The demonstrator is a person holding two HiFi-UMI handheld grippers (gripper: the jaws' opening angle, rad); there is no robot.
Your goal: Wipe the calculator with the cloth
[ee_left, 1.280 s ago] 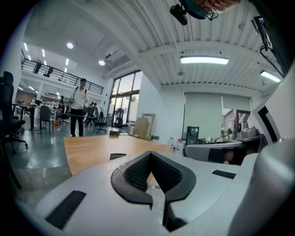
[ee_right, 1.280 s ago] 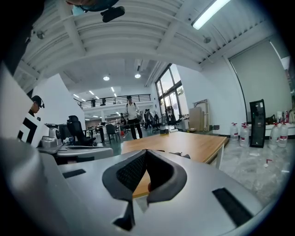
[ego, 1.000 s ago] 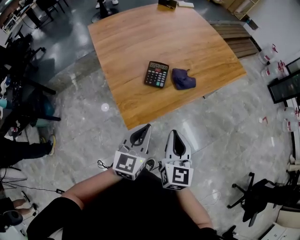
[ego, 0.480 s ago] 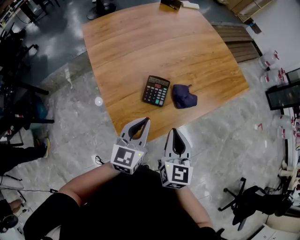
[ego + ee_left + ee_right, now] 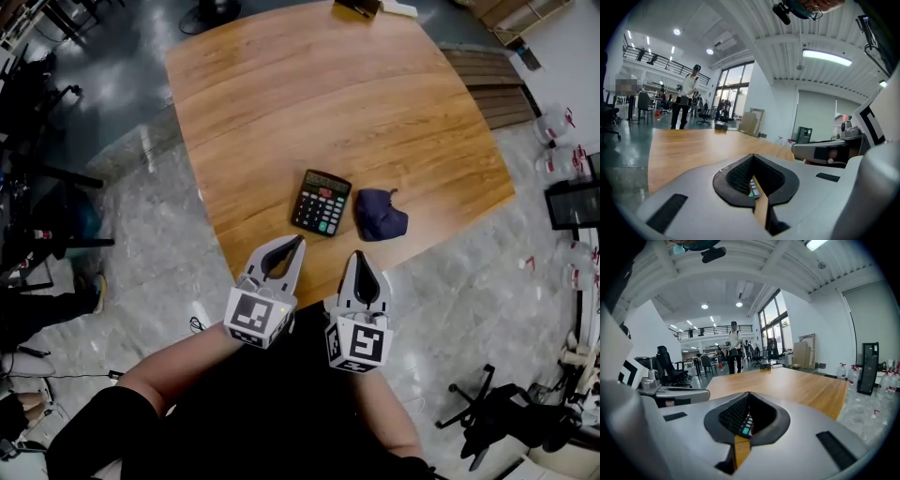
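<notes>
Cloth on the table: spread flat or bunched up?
Bunched up. The head view shows the cloth as a small crumpled dark-blue heap beside the calculator, not laid flat.

One calculator (image 5: pixel 321 202), one cloth (image 5: pixel 380 215), one table (image 5: pixel 281 94) — one left gripper (image 5: pixel 298 240), one right gripper (image 5: pixel 359 255).

Head view: looks from high above, steeply down on the wooden table (image 5: pixel 309 103), from some way off. Left gripper view and right gripper view: sit low, very close behind own jaws, side by side, and face nearly level across the table top. Shared by all three: the table and the calculator (image 5: pixel 321 202), glimpsed through the jaws.
</notes>
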